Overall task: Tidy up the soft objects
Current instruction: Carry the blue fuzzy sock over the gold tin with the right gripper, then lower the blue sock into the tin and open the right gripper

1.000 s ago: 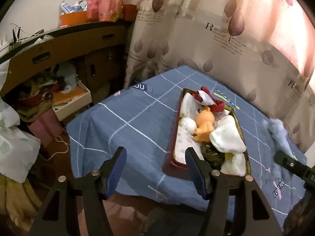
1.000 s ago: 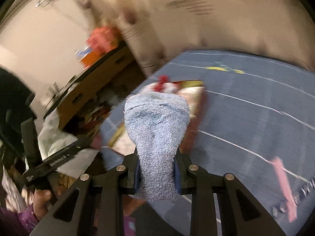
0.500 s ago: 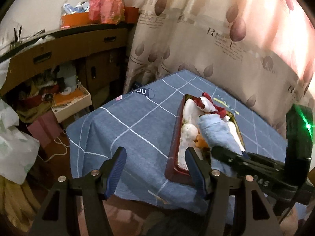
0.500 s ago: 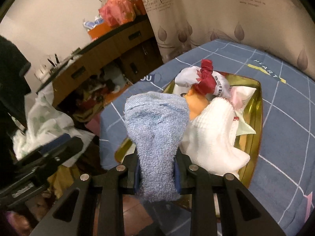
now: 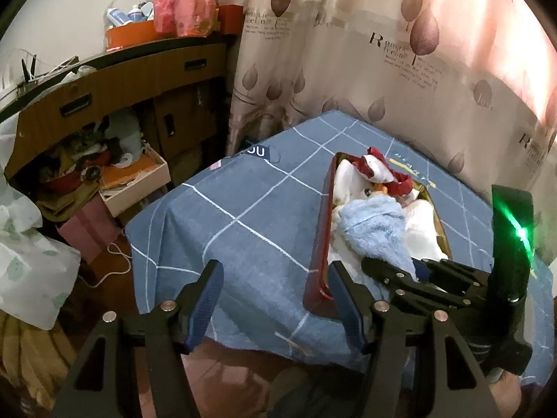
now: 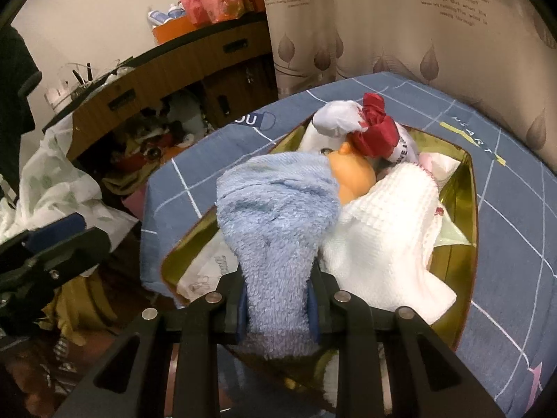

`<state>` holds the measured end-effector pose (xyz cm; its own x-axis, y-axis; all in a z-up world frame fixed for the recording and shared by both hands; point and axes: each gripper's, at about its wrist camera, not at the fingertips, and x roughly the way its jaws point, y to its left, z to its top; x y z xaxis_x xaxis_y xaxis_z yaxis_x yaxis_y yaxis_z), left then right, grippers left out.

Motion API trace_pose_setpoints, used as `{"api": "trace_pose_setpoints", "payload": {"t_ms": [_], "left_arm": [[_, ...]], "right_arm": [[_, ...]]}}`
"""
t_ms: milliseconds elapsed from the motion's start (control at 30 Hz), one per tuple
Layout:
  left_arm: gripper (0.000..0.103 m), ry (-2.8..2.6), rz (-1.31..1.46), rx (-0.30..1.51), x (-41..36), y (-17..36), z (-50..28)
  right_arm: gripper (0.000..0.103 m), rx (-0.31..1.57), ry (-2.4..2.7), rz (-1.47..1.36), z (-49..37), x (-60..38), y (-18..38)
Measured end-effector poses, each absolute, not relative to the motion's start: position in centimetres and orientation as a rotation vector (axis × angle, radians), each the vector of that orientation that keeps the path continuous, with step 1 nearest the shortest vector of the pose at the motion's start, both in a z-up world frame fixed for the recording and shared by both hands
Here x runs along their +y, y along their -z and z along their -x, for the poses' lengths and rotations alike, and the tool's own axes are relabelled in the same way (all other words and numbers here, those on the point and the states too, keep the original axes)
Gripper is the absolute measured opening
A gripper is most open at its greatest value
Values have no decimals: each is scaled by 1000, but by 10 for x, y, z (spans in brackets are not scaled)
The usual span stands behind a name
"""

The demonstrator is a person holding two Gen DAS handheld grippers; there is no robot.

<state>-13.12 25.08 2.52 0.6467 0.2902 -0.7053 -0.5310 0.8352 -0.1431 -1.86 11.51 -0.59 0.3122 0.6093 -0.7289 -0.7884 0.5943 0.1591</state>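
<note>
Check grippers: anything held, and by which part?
Right gripper clamps the blue fuzzy sock near one end, above the tray. Left gripper is open, holding nothing.

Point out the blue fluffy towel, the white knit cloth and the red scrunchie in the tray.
blue fluffy towel (image 6: 278,209), right wrist view, on its upper pile.
white knit cloth (image 6: 386,230), right wrist view, on its ribbed middle.
red scrunchie (image 6: 374,132), right wrist view, on its gathered folds.

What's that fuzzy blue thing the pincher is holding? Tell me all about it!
It is a light blue fluffy cloth, like terry towel, bunched into a soft roll. The right gripper is shut on its near end. Its far end bulges over the tray, against the white knitted cloth and in front of the orange doll. Its underside is hidden.
</note>
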Motion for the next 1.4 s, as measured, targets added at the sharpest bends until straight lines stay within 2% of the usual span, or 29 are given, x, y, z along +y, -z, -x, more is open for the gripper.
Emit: {"api": "trace_pose_setpoints", "payload": {"t_ms": [367,533,700,1000,1267,1400], "left_arm": [[64,-489,342,751,248,-22,128],[64,-493,330,764,247,-21,126],[64,-490,327,773,246,-19,126],[64,-491,327,788,247,-17,123],[64,-494,314,789,248,-16,122],[64,-495,297,779,245,-18,122]], "right_arm": [[26,807,-919,262,23,120,13],[34,791,-928,255,27,120,12],[36,782,-937,258,29,121,10],[49,751,-962,209,33,111,-5],[51,690,-951,113,36,87,-31],[63,656,-916,79,43,66,-40]]}}
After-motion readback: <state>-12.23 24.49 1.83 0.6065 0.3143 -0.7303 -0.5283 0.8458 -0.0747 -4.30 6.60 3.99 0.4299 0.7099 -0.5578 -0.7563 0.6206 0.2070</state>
